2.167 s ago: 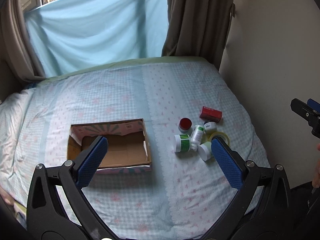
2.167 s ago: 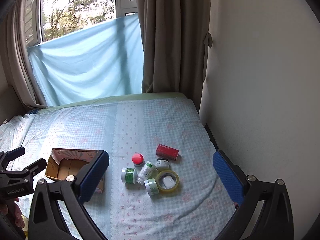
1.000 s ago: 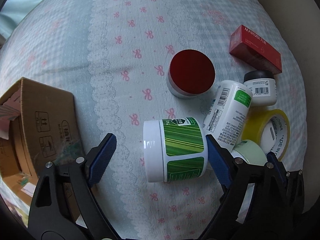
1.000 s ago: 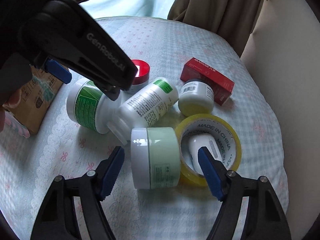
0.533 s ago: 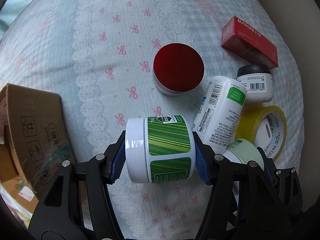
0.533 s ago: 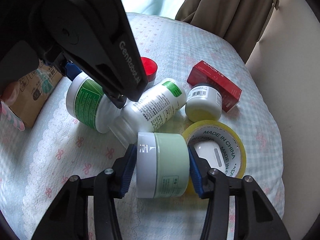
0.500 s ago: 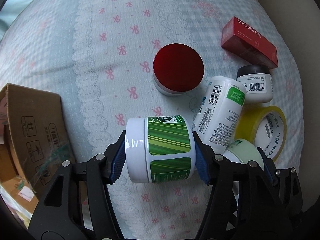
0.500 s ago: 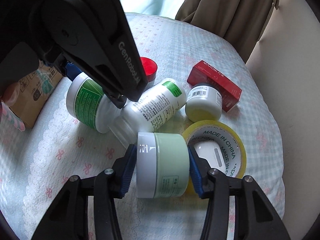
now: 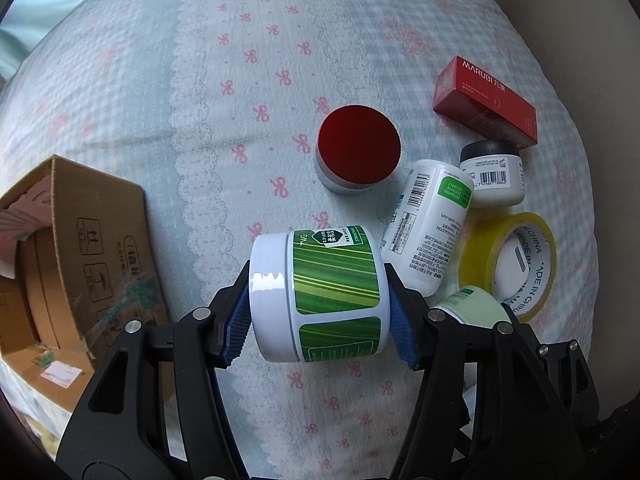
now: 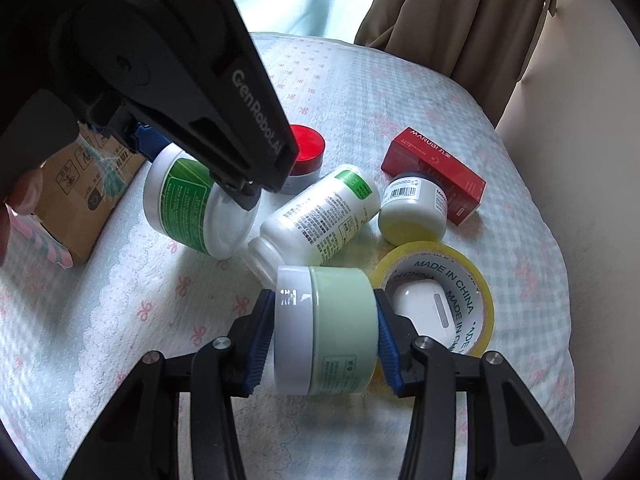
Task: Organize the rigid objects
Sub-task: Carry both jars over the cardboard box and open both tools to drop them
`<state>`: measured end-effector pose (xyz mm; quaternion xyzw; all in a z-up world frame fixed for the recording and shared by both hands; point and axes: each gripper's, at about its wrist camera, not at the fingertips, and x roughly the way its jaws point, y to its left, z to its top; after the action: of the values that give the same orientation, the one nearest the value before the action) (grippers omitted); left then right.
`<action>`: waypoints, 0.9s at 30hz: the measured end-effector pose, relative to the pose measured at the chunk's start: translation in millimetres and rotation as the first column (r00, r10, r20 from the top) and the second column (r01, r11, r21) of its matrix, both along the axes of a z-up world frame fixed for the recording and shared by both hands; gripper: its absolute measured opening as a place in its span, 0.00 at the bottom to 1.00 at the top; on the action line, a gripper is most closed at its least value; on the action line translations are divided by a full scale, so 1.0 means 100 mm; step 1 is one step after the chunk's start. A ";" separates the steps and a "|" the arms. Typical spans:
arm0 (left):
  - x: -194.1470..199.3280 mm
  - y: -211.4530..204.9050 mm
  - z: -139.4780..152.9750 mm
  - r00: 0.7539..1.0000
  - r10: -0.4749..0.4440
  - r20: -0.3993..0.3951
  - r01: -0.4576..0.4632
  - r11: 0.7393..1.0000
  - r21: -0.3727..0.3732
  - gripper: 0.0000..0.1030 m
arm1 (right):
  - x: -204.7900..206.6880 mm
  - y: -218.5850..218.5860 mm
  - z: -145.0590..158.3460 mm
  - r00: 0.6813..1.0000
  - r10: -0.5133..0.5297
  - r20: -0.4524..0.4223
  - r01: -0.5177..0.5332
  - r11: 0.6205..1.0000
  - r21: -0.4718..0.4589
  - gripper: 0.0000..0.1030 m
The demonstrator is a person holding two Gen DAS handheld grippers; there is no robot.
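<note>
A white jar with a green striped label (image 9: 332, 288) lies on its side between the blue pads of my left gripper (image 9: 318, 304), which points straight down and is shut on it. The jar hangs just above the bedspread (image 9: 248, 92). My right gripper (image 10: 324, 340) has a pale green jar with a white lid (image 10: 336, 320) sideways between its pads; its jaws are closing and the pads press on the jar's two ends. That jar rests against the yellow tape roll (image 10: 476, 280). An open cardboard box (image 9: 100, 232) stands at the left.
On the bed lie a red-lidded jar (image 9: 358, 148), a white bottle with a green label (image 9: 428, 224), a small jar with a black lid (image 9: 494, 176), a red carton (image 9: 486, 100) and a white earbud case (image 9: 512, 264) inside the tape roll. A curtain (image 10: 460, 12) and wall stand behind.
Both grippers came down onto the pile and closed, the left on the green striped jar, the right on the pale green jar. The left jar has risen slightly off the bedspread.
</note>
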<state>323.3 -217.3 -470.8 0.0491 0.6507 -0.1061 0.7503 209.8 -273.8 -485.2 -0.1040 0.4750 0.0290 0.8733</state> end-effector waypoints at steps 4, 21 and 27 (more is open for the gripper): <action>-0.03 0.12 0.21 0.999 0.023 0.029 -0.022 1.000 -0.013 0.54 | -0.02 -0.01 0.19 1.000 -0.013 0.020 0.012 1.000 0.011 0.42; -0.33 1.07 2.19 0.953 0.137 0.271 -0.107 0.987 -0.123 0.54 | 0.03 0.19 2.10 0.996 -0.014 0.090 0.009 0.998 0.058 0.42; -0.55 1.78 2.69 0.928 0.131 0.348 -0.087 0.986 -0.140 0.54 | -0.05 0.61 2.73 0.993 -0.045 0.109 0.037 0.997 0.071 0.41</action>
<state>267.9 -38.9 -201.6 -0.0149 0.4982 -0.0932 0.8619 205.0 -213.1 -212.1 -0.0653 0.4269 0.0217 0.9017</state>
